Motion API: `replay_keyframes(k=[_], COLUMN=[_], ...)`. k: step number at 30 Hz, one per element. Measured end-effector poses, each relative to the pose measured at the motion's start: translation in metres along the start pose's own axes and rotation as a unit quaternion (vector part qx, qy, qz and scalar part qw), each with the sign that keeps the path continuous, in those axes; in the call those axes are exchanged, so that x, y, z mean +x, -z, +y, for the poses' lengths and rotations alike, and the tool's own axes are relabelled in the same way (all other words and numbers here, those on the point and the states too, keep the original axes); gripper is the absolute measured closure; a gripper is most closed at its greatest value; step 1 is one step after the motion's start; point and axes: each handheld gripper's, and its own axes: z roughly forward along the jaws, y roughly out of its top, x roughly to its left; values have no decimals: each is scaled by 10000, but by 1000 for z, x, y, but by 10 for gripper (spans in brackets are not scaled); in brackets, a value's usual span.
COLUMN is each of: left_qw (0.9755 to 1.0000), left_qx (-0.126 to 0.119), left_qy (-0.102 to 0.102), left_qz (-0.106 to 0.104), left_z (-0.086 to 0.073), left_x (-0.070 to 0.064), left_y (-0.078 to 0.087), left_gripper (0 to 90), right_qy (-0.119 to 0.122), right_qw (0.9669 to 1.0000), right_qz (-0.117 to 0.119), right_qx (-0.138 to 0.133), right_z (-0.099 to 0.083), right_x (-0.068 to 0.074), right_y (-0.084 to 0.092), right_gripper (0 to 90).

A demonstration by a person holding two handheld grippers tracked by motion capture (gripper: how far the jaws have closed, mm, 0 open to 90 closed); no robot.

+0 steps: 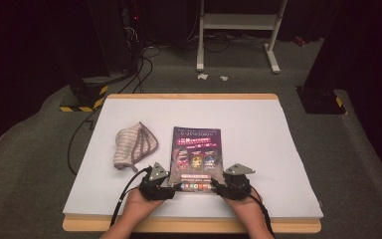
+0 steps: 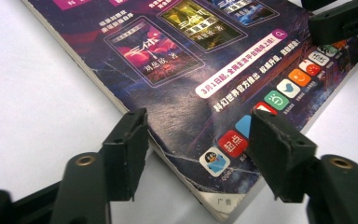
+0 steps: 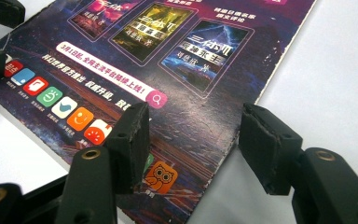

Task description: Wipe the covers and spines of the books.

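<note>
A wooden-edged table (image 1: 194, 225) carries a white sheet (image 1: 258, 149) that covers nearly its whole top. On the sheet, near the middle and toward the person's side, lies a magazine (image 1: 197, 158) flat with its dark purple back cover up, printed with three small book covers, a pink search bar and a row of app icons along its near edge. To the left of the magazine, apart from it, rests a folded striped cloth (image 1: 134, 145) in beige and brown. The left gripper (image 1: 165, 188) sits at the magazine's near left corner, held in the person's left hand (image 1: 140, 201); the right gripper (image 1: 220, 188) sits at the near right corner, held in the right hand (image 1: 242, 203). In the left gripper view the jaws stand apart and straddle that corner of the magazine (image 2: 200, 93), one jaw over the white sheet just outside the spine-side edge, the other over the icon row; the pads do not press on the cover, so this gripper is released. In the right gripper view the jaws likewise stand spread across the other corner of the magazine (image 3: 191, 70), one over the cover near an orange owl icon (image 3: 161, 177), the other just beyond the edge; it appears released too, though contact of the outer pad with the edge cannot be ruled out.
</note>
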Motion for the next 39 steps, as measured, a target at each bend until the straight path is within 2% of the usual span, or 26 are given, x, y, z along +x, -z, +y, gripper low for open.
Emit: replay_keyframes(k=[4,8,9,10,11,15,20,21,25,26,27,28,32,33,35,39], left_qw=[9999,9998,9998,9998,9997,9995,9988,9987,9977,9975,9975,9976,9972,9965,9952,9920], left_qx=[17,-14,-141,-141,-198,-277,-447,-482,-578,-610,-610,-570,-580,-612,-704,-799], left_qy=[-60,-146,-45,-45,-86,-139,-97,-38,-16,121,121,197,197,197,283,390], left_qz=[-104,-104,-158,-158,-59,79,184,186,349,349,349,335,423,539,612,900], left_z=[1,2,4,4,4,4,4,3,1,1,1,0,-2,-2,-3,-4], left_x=[-5,-7,-3,-3,0,6,22,26,40,48,48,56,63,66,70,82], left_y=[-1,-1,2,2,6,12,25,28,40,46,46,52,61,67,73,87], left_gripper=[400,404,416,416,416,417,396,388,335,310,305,298,280,280,273,269], right_qy=[-15,-64,-120,-120,-95,-74,-86,-75,-102,-115,-115,-197,-222,-222,-223,-205], right_qw=[10000,10000,9999,9999,9997,9993,9991,9991,9982,9979,9979,9976,9971,9971,9968,9968], right_qz=[16,-7,20,20,-22,-118,-201,-236,-416,-469,-469,-490,-514,-514,-494,-476], right_qx=[-5,-48,-93,-93,-202,-334,-350,-353,-416,-429,-429,-444,-524,-524,-591,-606], right_z=[-1,-1,-1,-1,-1,-2,-6,-6,-6,-7,-7,-9,-11,-11,-12,-14], right_x=[-3,-8,-9,-9,-11,-13,-19,-20,-27,-30,-30,-35,-40,-40,-42,-46], right_y=[1,3,6,6,10,16,18,19,20,21,21,22,27,27,30,33], right_gripper=[428,439,439,439,436,427,407,401,347,318,318,310,279,279,251,223])
